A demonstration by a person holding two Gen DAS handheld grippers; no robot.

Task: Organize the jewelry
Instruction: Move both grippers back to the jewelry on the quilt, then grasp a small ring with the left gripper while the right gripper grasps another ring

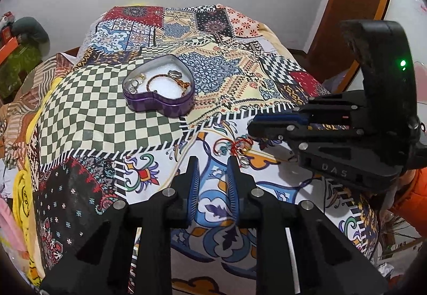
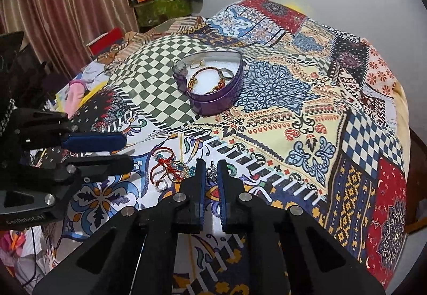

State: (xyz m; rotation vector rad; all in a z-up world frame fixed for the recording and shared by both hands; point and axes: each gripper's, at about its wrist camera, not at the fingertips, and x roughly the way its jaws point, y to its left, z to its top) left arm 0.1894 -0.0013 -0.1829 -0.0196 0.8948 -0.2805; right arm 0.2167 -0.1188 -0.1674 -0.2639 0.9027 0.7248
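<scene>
Loose jewelry waits near the grippers, short of the purple heart tin.
Right gripper point(image 2: 211, 170) narrowly parted around a small silver trinket point(image 2: 212, 171); left gripper point(image 1: 212, 169) open, empty. The red cord bracelet point(image 2: 162, 164) nearby looks light and limp—best pinched by its cord, then carried to the far tin point(image 2: 213, 101).

Left wrist view: low over the patchwork cloth point(image 1: 112, 113), facing the far wall, close above the near edge — heart-shaped tin point(image 1: 160, 89) ahead. Right wrist view: from the right, angled left toward the curtain point(image 2: 66, 1). Shared: tin point(image 2: 210, 84), loose jewelry point(image 2: 170, 166), cloth point(image 2: 307, 108).
</scene>
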